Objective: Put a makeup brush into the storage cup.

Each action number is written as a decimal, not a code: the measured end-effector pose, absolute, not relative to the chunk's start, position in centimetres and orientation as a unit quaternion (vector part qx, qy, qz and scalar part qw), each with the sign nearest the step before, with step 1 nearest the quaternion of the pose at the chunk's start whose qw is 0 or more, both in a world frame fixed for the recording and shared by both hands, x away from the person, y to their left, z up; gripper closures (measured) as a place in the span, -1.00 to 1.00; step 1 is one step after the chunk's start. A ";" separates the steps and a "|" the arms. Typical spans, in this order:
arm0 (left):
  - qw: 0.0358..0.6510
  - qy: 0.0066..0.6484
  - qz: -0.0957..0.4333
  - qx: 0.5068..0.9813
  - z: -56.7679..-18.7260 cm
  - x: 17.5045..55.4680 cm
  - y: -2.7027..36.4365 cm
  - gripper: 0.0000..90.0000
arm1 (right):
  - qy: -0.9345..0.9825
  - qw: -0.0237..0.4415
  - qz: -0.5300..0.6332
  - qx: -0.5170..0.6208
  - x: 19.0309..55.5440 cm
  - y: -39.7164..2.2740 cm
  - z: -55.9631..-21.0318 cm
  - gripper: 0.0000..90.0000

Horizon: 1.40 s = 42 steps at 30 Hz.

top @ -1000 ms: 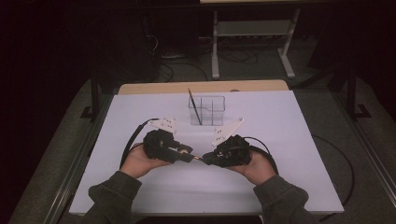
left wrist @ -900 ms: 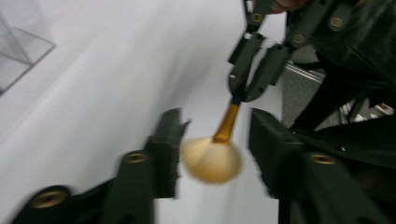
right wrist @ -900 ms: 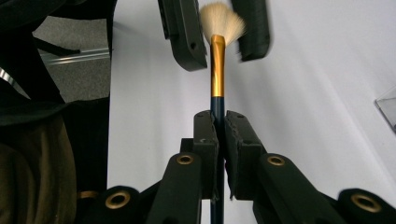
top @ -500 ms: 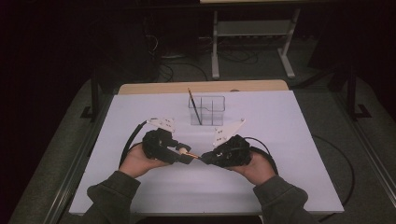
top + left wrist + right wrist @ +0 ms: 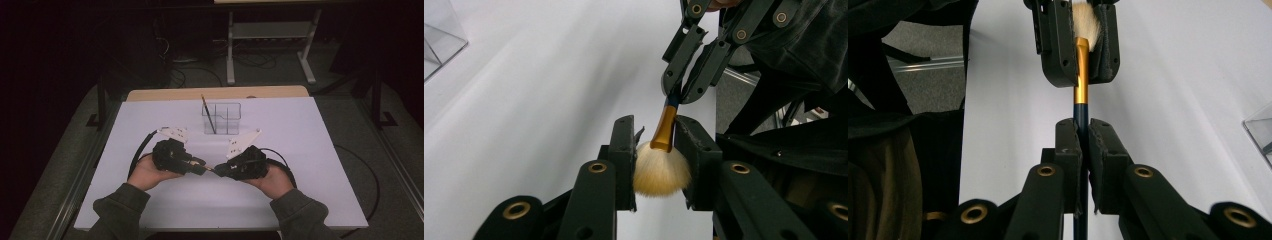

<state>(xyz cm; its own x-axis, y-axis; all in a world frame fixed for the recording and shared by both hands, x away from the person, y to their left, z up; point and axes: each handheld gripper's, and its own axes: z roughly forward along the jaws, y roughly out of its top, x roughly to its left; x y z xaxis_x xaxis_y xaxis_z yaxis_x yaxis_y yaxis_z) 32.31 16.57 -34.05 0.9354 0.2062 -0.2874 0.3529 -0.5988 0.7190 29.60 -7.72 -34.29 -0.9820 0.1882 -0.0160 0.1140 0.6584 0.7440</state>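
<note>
One makeup brush (image 5: 663, 150) is held above the bench (image 5: 310, 150), its handle clamped in the right gripper (image 5: 1083, 140); left gripper (image 5: 659, 145) fingers have just been closing around its bristles. Placement in the clear organizer (image 5: 222, 117) remains.

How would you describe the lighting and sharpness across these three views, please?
High view: the white table is evenly lit while the surroundings fall almost black, and fine detail is soft. Left gripper view: the brush bristles and ferrule are crisp, and the clear organizer at the corner is blurred. Right gripper view: the right gripper on the handle is sharp, and the tabletop is bright, nearly washed out.
</note>
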 end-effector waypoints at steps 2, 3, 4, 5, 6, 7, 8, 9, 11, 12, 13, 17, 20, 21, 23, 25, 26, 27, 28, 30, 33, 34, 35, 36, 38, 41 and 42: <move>0.421 0.156 -0.090 0.889 -34.1 32.3 16.6 0.60 | 0.909 0.046 0.405 0.083 29.6 -7.7 -34.3 0.84; 0.421 0.154 -0.092 0.889 -34.0 32.3 16.6 0.61 | 0.909 0.046 0.406 0.083 29.6 -7.7 -34.3 0.84; 0.421 0.153 -0.093 0.889 -34.0 32.3 16.6 0.63 | 0.909 0.044 0.406 0.085 29.5 -7.7 -34.3 0.84; 0.422 0.152 -0.094 0.889 -34.0 32.3 16.6 0.64 | 0.909 0.045 0.405 0.084 29.5 -7.7 -34.3 0.84; 0.423 0.151 -0.097 0.888 -34.0 32.3 16.6 0.66 | 0.909 0.047 0.405 0.083 29.5 -7.7 -34.3 0.84; 0.421 0.147 -0.100 0.889 -34.0 32.3 16.6 0.68 | 0.909 0.047 0.405 0.082 29.5 -7.7 -34.3 0.84; 0.420 0.143 -0.100 0.891 -33.9 32.3 16.6 0.69 | 0.910 0.046 0.405 0.081 29.5 -7.6 -34.3 0.84; 0.418 0.139 -0.100 0.892 -33.9 32.4 16.6 0.70 | 0.910 0.046 0.403 0.079 29.5 -7.6 -34.3 0.84; 0.419 0.137 -0.103 0.892 -33.9 32.4 16.6 0.72 | 0.912 0.048 0.400 0.075 29.5 -7.6 -34.4 0.84; 0.420 0.136 -0.105 0.891 -33.9 32.4 16.6 0.73 | 0.912 0.047 0.401 0.075 29.4 -7.5 -34.4 0.84; 0.420 0.134 -0.106 0.891 -33.9 32.4 16.6 0.73 | 0.913 0.049 0.400 0.071 29.5 -7.5 -34.4 0.84; 0.424 0.128 -0.113 0.889 -33.9 32.4 16.6 0.76 | 0.913 0.048 0.399 0.068 29.4 -7.3 -34.5 0.84; 0.422 0.121 -0.117 0.891 -33.7 32.4 16.6 0.79 | 0.915 0.046 0.397 0.062 29.3 -7.2 -34.6 0.84; 0.423 0.121 -0.118 0.890 -33.7 32.4 16.6 0.79 | 0.914 0.045 0.398 0.062 29.3 -7.1 -34.6 0.84; 0.423 0.121 -0.121 0.890 -33.6 32.4 16.6 0.80 | 0.914 0.046 0.399 0.061 29.3 -7.1 -34.7 0.84; 0.419 0.119 -0.119 0.892 -33.6 32.4 16.6 0.81 | 0.913 0.043 0.400 0.060 29.3 -7.1 -34.7 0.84; 0.417 0.119 -0.118 0.893 -33.5 32.4 16.5 0.81 | 0.914 0.045 0.399 0.057 29.3 -7.1 -34.7 0.84; 0.416 0.119 -0.118 0.894 -33.5 32.3 16.5 0.81 | 0.914 0.045 0.398 0.058 29.3 -7.0 -34.8 0.84; 0.415 0.119 -0.117 0.894 -33.5 32.3 16.5 0.81 | 0.914 0.045 0.399 0.056 29.3 -7.0 -34.8 0.83; 0.413 0.119 -0.115 0.896 -33.4 32.3 16.4 0.81 | 0.915 0.041 0.398 0.055 29.4 -6.9 -34.8 0.82; 0.408 0.120 -0.111 0.898 -33.3 32.2 16.2 0.81 | 0.916 0.029 0.396 0.056 29.5 -6.9 -34.8 0.79; 0.404 0.120 -0.110 0.900 -33.2 32.2 16.1 0.82 | 0.916 0.024 0.395 0.058 29.6 -6.9 -34.7 0.76; 0.400 0.121 -0.111 0.902 -33.2 32.1 15.9 0.82 | 0.917 0.021 0.394 0.058 29.6 -6.8 -34.7 0.74; 0.399 0.120 -0.109 0.903 -33.2 32.0 15.8 0.82 | 0.919 0.023 0.390 0.057 29.7 -6.7 -34.6 0.71; 0.395 0.122 -0.107 0.904 -33.1 31.9 15.6 0.82 | 0.922 0.015 0.382 0.056 29.8 -6.4 -34.4 0.69; 0.385 0.122 -0.098 0.909 -32.9 31.8 15.1 0.82 | 0.931 0.008 0.360 0.055 30.0 -5.8 -34.3 0.66; 0.377 0.120 -0.094 0.914 -32.8 31.7 15.0 0.82 | 0.934 0.010 0.353 0.058 30.0 -5.6 -34.2 0.66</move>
